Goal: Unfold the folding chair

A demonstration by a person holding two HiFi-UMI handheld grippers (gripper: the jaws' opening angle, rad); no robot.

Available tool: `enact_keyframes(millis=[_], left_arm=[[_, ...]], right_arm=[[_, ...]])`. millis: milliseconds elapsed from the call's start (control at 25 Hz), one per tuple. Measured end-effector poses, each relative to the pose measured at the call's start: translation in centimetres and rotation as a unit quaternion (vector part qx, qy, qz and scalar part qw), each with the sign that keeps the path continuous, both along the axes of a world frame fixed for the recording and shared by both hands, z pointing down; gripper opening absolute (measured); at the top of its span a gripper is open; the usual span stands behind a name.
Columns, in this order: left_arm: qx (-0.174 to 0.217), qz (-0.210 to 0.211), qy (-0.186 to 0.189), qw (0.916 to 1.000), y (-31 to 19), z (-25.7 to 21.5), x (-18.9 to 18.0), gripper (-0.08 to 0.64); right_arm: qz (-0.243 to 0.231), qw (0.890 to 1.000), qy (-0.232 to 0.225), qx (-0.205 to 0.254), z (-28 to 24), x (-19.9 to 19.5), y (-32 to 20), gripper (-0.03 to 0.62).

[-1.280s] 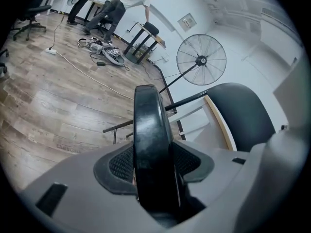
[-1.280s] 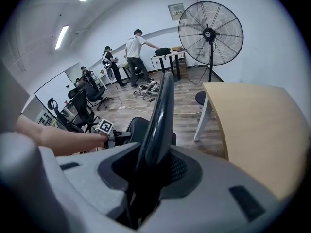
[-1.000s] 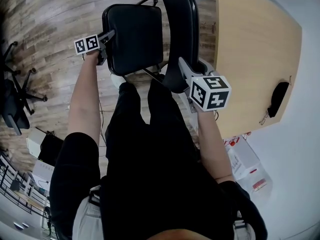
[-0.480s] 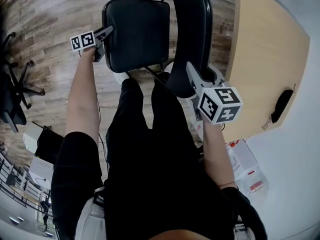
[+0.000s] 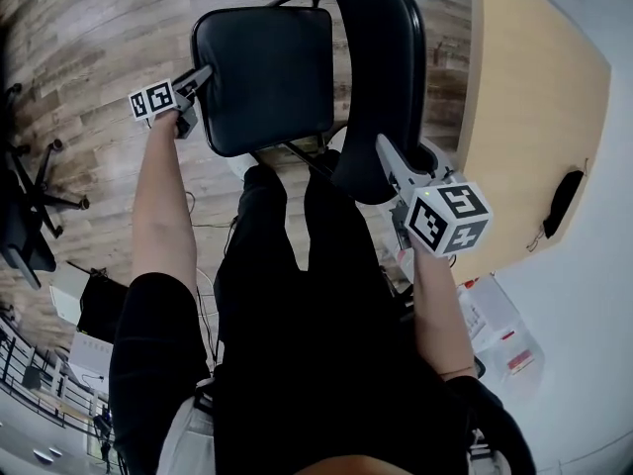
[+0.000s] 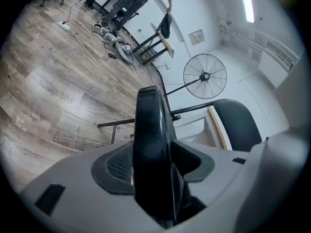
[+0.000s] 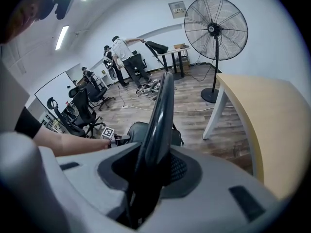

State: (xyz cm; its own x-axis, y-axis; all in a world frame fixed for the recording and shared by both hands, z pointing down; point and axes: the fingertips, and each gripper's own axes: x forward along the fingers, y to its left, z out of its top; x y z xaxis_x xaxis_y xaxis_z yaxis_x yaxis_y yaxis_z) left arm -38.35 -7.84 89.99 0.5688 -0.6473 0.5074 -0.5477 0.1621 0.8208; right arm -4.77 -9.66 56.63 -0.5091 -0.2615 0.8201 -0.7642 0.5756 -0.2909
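A black folding chair stands on the wood floor in front of the person's legs. In the head view its padded seat (image 5: pixel 265 77) faces up and its curved backrest (image 5: pixel 381 77) rises at the right. My left gripper (image 5: pixel 201 77) is shut on the seat's left edge; the left gripper view shows that edge (image 6: pixel 150 144) wedged between the pads, with the backrest (image 6: pixel 238 125) beyond. My right gripper (image 5: pixel 388 154) is shut on the near edge of the backrest (image 7: pixel 158 120), which runs up between its pads. In the right gripper view the seat (image 7: pixel 135 130) lies beyond, with the left gripper's marker cube (image 7: pixel 109 132) beside it.
A light wooden table (image 5: pixel 524 117) stands close on the chair's right, with a black object (image 5: pixel 562 201) on it. Cardboard boxes (image 5: pixel 490 315) lie on the floor by its near end. A pedestal fan (image 7: pixel 216 30) stands behind. Office chairs (image 5: pixel 30 196), floor cables and people (image 7: pixel 124 52) are farther off.
The left gripper has moved left and down with the seat edge, so the seat lies flatter. The right gripper has sunk a little with the backrest. Both grips are unchanged.
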Motion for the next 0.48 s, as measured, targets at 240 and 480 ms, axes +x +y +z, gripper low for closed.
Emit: enact_keyframes(millis=[240,480], left_arm=[[0.007,0.001,0.018,0.9998,-0.1,1.4,-0.7,0.229],[0.011,0.001,0.030,0.9995,0.0,2.4,-1.1,0.235]], right_arm=[[0.008,1.000,-0.002,-0.025,1.2,0.8,-0.8,0.109],[0.016,0.998,-0.015,-0.060,2.3,1.5,-1.3,0.097]])
